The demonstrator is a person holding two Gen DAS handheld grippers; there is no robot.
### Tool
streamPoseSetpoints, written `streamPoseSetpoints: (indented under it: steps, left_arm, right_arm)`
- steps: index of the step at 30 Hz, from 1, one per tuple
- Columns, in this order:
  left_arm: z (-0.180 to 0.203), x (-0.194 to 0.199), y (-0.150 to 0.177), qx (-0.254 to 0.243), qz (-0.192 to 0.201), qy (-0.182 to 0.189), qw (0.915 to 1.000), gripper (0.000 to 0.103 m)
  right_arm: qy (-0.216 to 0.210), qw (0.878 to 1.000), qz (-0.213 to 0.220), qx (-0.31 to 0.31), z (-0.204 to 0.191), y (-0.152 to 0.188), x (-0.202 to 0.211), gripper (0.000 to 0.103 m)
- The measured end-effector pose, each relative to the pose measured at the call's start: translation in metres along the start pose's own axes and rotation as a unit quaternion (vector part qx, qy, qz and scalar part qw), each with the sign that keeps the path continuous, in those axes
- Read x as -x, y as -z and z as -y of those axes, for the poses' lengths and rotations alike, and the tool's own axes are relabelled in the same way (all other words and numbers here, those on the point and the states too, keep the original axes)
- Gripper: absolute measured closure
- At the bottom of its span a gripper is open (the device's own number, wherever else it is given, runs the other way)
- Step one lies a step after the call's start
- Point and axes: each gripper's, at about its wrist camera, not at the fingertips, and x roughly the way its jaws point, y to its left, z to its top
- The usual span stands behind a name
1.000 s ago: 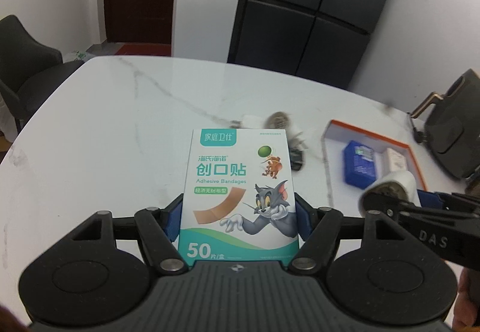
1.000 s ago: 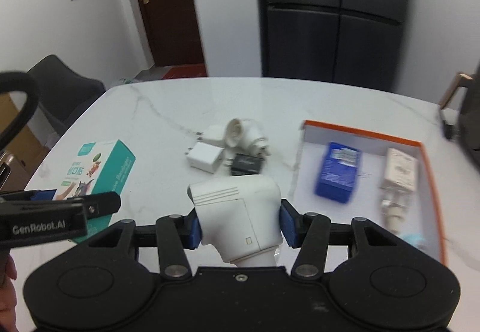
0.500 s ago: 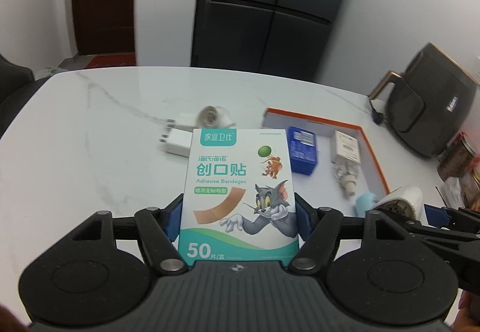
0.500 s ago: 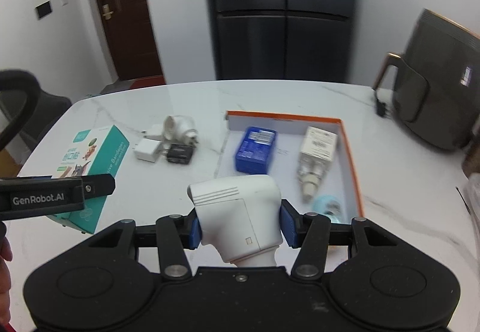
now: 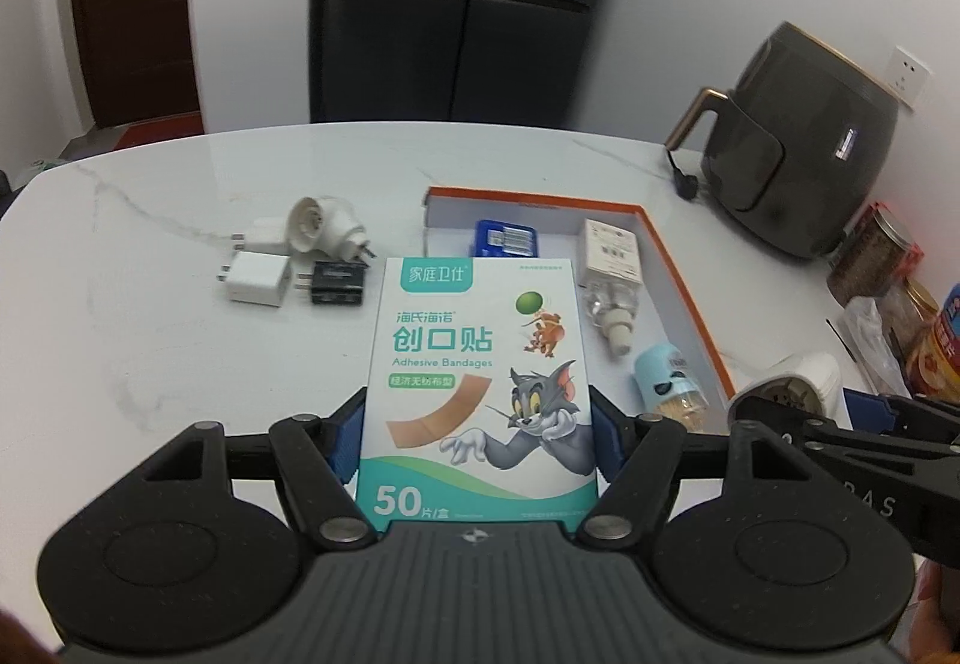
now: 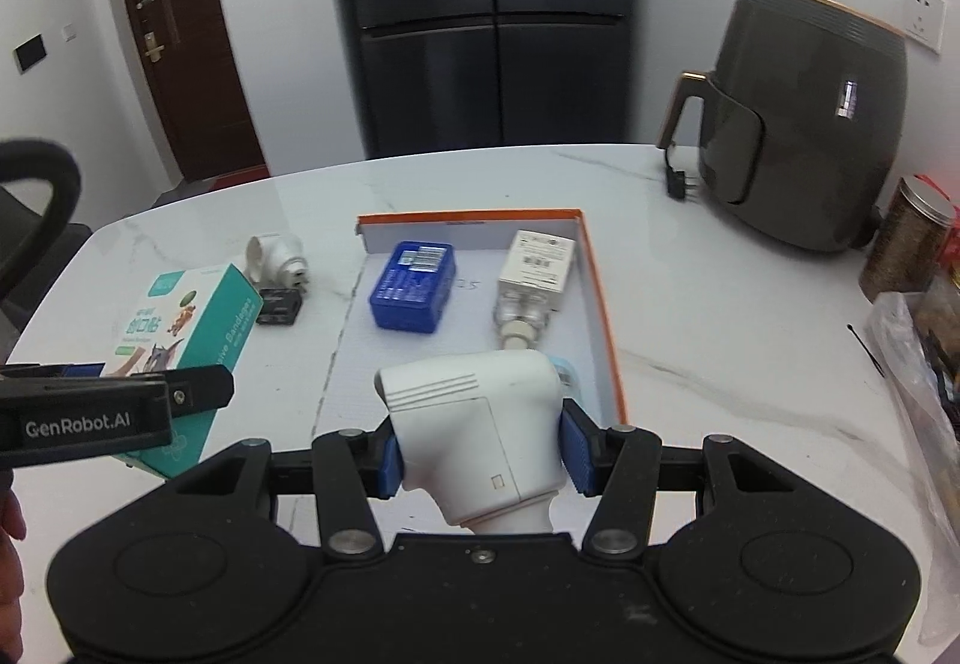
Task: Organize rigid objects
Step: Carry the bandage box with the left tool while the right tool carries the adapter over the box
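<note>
Left gripper [image 5: 477, 424]: closed on the adhesive bandage box [image 5: 480, 382], blue pads pressed to its two long sides; box held upright, front panel facing the camera, clear of the table.
Right gripper [image 6: 480, 445]: closed on a white plug-in device [image 6: 480, 424], pads on both flanks; carried above the near end of the tray.
Tray [image 6: 600, 298]: orange-rimmed, white floor, at 12 o'clock in both wrist views, on the marble table [image 5: 150, 340].
Already in tray: blue box [image 6: 414, 289] toward 11 o'clock, white boxed vial [image 6: 534, 274] toward 1 o'clock, pale blue toothpick holder [image 5: 666, 379] at the near right corner.
Still outside tray: white round plug [image 5: 321, 229], white USB charger [image 5: 258, 286], black charger [image 5: 336, 289]; clustered at 10 o'clock from the bandage box in the left view, just left of the tray wall.
Unrelated: dark air fryer [image 6: 798, 147] at 2 o'clock, jars [image 6: 909, 244] at 3 o'clock.
Progress (judgement): roughly halfway. Three items placed, two in hand, three loose.
Step in hand (judgement): both held items being brought over the tray for set-down.
Free tray space: bare floor at the near left, in front of the blue box; likely enough for the bandage box laid flat.
</note>
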Motion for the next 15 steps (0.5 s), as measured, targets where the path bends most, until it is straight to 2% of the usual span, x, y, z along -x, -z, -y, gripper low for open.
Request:
streamPoseSetpoints:
  steps: [15]
  left_arm:
    - [0.023, -0.019, 0.001, -0.021, -0.022, 0.012, 0.9995, 0.031]
  right_arm:
    - [0.012, 1.0, -0.008, -0.017, 0.018, 0.005, -0.001, 0.041]
